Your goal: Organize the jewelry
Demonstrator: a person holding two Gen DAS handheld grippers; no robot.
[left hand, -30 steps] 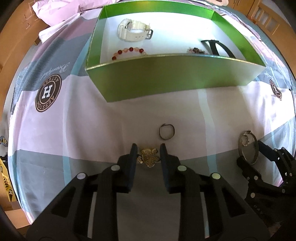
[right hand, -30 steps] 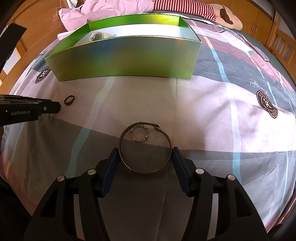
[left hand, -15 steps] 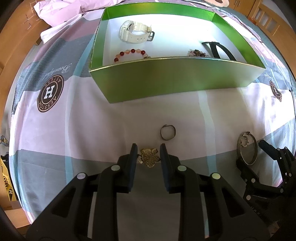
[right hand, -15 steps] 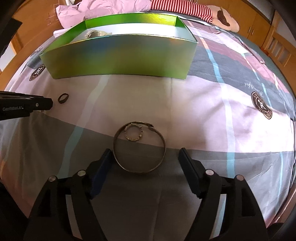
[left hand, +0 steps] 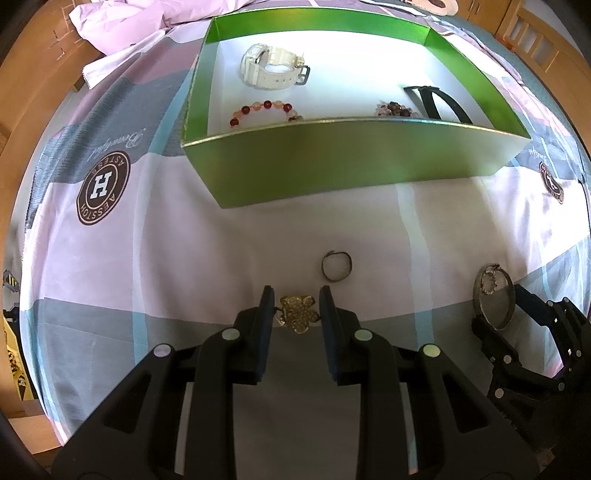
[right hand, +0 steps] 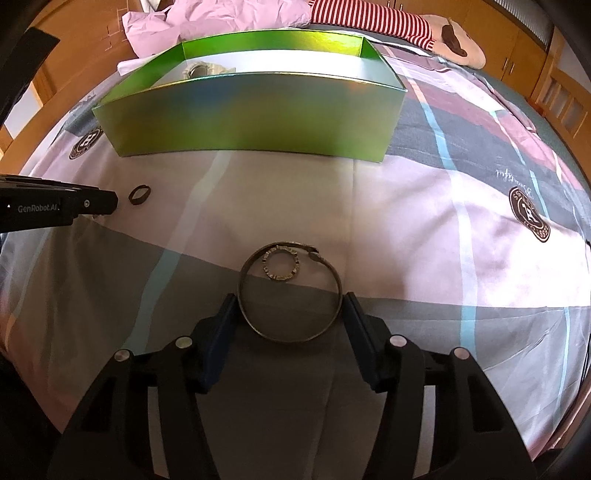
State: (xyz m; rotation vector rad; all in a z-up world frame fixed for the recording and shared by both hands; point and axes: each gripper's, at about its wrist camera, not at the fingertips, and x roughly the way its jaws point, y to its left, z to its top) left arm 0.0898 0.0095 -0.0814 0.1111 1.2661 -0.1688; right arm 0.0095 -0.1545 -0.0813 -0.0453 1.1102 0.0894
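A gold flower brooch [left hand: 298,313] lies on the bedspread between the fingers of my left gripper [left hand: 296,300], which is shut on it. A small dark ring [left hand: 336,266] lies just beyond; it also shows in the right wrist view [right hand: 140,194]. My right gripper [right hand: 289,303] is open around a bronze bangle [right hand: 290,291] with a small beaded ring [right hand: 281,265] inside it; its pads stand close beside the bangle. The green box [left hand: 354,162] ahead holds a white watch [left hand: 273,66], a red bead bracelet [left hand: 264,110], a dark bead bracelet [left hand: 395,109] and a black strap [left hand: 436,101].
Crumpled pink bedding [right hand: 221,18] and a striped plush toy [right hand: 406,26] lie behind the box. Wooden bed rails [right hand: 561,88] run along the right. The bedspread [right hand: 461,206] spreads wide to the right of the box.
The right gripper opened, pulled back from the bangle, then came forward around it again. The left gripper stayed closed on the brooch.
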